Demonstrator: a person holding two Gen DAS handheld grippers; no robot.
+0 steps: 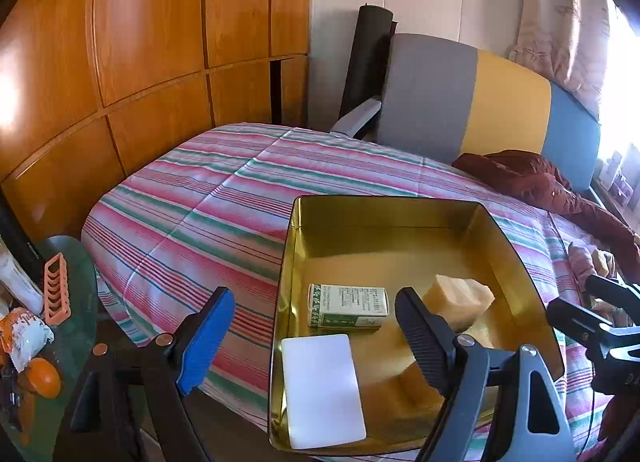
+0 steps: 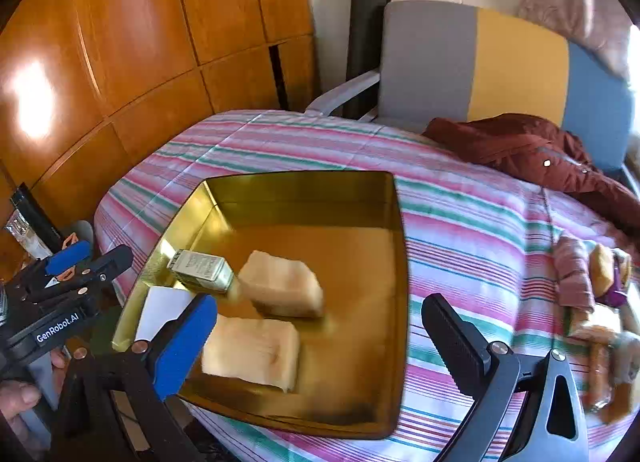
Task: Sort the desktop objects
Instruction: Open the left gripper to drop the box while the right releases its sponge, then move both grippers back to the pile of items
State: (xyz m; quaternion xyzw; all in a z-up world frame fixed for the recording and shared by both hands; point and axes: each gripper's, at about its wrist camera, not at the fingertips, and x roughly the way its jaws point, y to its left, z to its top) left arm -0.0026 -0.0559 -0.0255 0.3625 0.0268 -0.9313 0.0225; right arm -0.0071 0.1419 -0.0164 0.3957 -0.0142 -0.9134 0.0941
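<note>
- Right now both tongs hang over the striped bed [image 2: 460, 221], tilted down toward the gold tin tray [image 2: 304, 189] that lies on it.
- Inside the tray sit a small green-and-white box [image 1: 347, 306], a white card [image 1: 322, 386] and two pale yellow spongy blocks [image 2: 282, 288].
- Over on the right side of the bed lies a heap of wrapped snacks [image 2: 596, 302], still outside the tray. I think those are next to be sorted.
- That heap is off to the right of the right tongs [image 2: 320, 338], past its black finger [image 2: 456, 342], and well apart from the tray.
- So the right tongs are nearer to the heap than the left tongs [image 1: 316, 334], which hang by the tray's left side.
- Which way each snack points, I cannot tell; they are blurry.
- Both tongs are spread wide with nothing held. The tray's things show between the fingers but lie lower down, untouched.
</note>
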